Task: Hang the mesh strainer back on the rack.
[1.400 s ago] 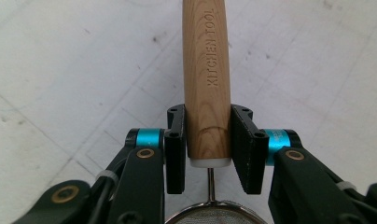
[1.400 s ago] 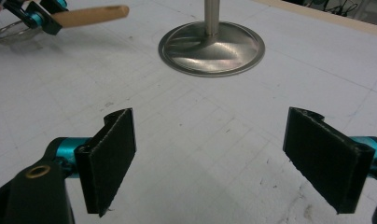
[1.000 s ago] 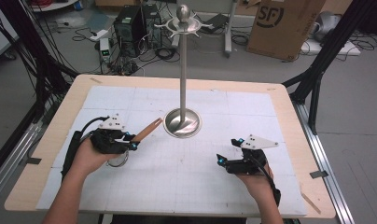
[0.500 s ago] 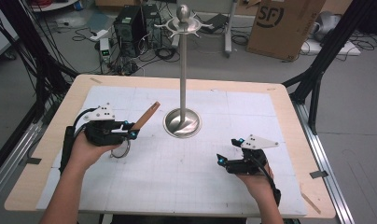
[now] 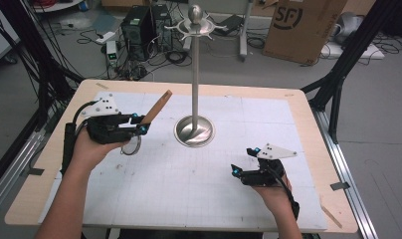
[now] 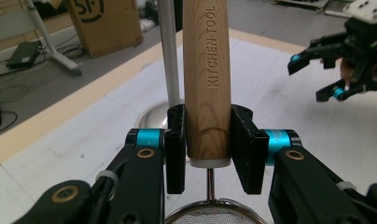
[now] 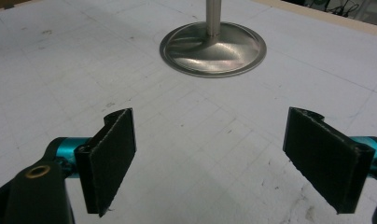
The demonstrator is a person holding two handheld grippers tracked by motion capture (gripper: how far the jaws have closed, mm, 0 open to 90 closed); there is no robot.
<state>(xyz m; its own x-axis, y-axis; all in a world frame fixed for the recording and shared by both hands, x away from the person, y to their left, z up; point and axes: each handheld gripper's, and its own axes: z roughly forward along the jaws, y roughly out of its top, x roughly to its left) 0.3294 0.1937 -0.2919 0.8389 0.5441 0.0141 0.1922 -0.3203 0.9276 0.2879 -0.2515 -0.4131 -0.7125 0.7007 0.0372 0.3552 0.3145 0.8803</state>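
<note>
In the high view, the left gripper (image 5: 139, 127) sits over the left part of the table (image 5: 308, 149), raised in the person's left hand (image 5: 92, 147). Its jaws are clamped on the wooden handle (image 5: 156, 106) of a strainer, which slants up and toward the stand. The strainer's round mesh bowl (image 5: 132, 145) hangs just below the gripper, close to the table surface; whether it touches cannot be determined.

The left gripper view adds detail: the handle (image 6: 207, 79) is smooth, light, grained wood embossed "KITCHEN TOOL", with a pale end cap. A thin metal wire runs from the cap down to the mesh bowl (image 6: 210, 215), a fine wire weave with a metal rim. No contents are visible in the bowl.

At table centre stands the metal stand (image 5: 194, 89): a slim polished pole on a round, dished base, topped by short hook arms and a ball. The right gripper view shows the base (image 7: 212, 46) as brushed, reflective steel resting on a white gridded mat (image 7: 46, 70) with scuff marks.

At right, the right gripper (image 5: 239, 172) rests low near the table's front, well apart from the stand. Its jaws are spread wide and hold nothing; the right gripper view shows flat black pads (image 7: 113, 154) with a rough texture.
</note>
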